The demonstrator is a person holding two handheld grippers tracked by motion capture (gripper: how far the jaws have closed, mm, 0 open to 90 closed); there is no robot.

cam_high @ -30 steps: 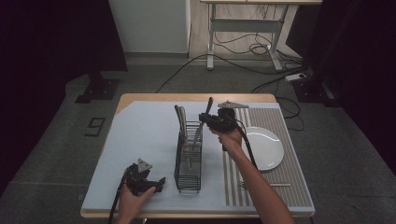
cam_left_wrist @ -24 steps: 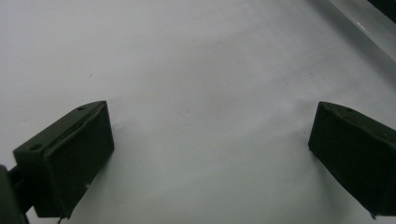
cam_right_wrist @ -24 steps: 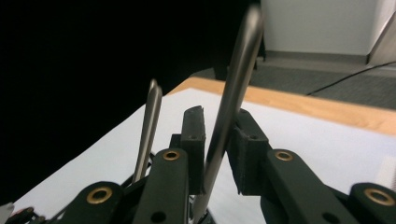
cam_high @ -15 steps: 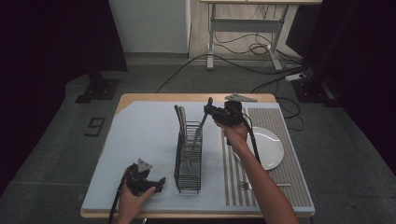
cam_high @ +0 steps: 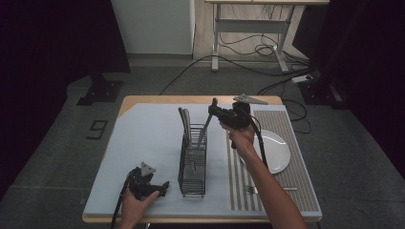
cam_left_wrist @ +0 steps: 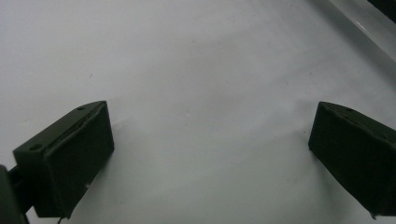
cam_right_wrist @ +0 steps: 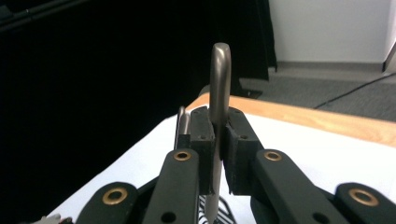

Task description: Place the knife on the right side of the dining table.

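My right gripper (cam_high: pixel 212 111) is raised over the far end of a black wire cutlery rack (cam_high: pixel 192 168). It is shut on the handle of a slim metal utensil (cam_high: pixel 206 125), whose lower end slants down into the rack. In the right gripper view the rounded handle (cam_right_wrist: pixel 220 74) stands upright, with the right gripper (cam_right_wrist: pixel 218 135) pinching it; its jaws have just been closing tighter on it. Two more handles (cam_high: pixel 184 121) stand in the rack. My left gripper (cam_high: pixel 161 187) rests on the white mat near the front left, and in its own view the left gripper (cam_left_wrist: pixel 210 140) stands open over bare mat.
A white plate (cam_high: pixel 278 153) lies on the striped drying mat (cam_high: pixel 291 195) to the right of the rack. A fork (cam_high: pixel 267 189) lies on that mat near the front edge. The wooden table edge (cam_high: pixel 157 99) runs along the back; cables cross the floor beyond.
My right gripper has risen and drifted slightly right and away with the utensil, drawing it higher out of the rack. The left gripper has stayed put.
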